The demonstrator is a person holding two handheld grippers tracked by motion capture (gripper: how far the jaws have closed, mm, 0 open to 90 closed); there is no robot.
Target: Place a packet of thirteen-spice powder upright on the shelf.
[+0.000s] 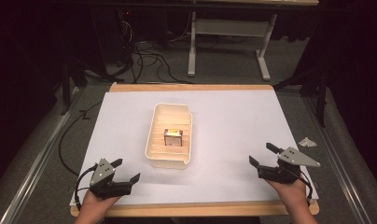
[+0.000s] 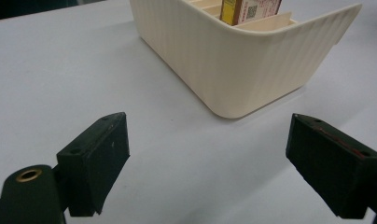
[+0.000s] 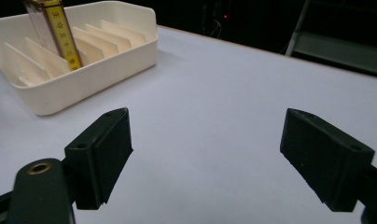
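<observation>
High view: box (image 1: 173, 137) upright in tray (image 1: 155, 156), grippers apart.

Both grippers, left (image 1: 127, 171) and right (image 1: 260, 154), are black with 2 blocky jaws, grey triangular top plates, brass-ringed holes and trailing black cables.

Overhead light falls brightly on the white paper-covered bench (image 1: 233, 121); the surroundings sink into darkness. Shadows are soft. Both gripper views look slightly blurred.

Left gripper (image 1: 127, 171) and right gripper (image 1: 261, 154) both held with fingers spread apart.
</observation>
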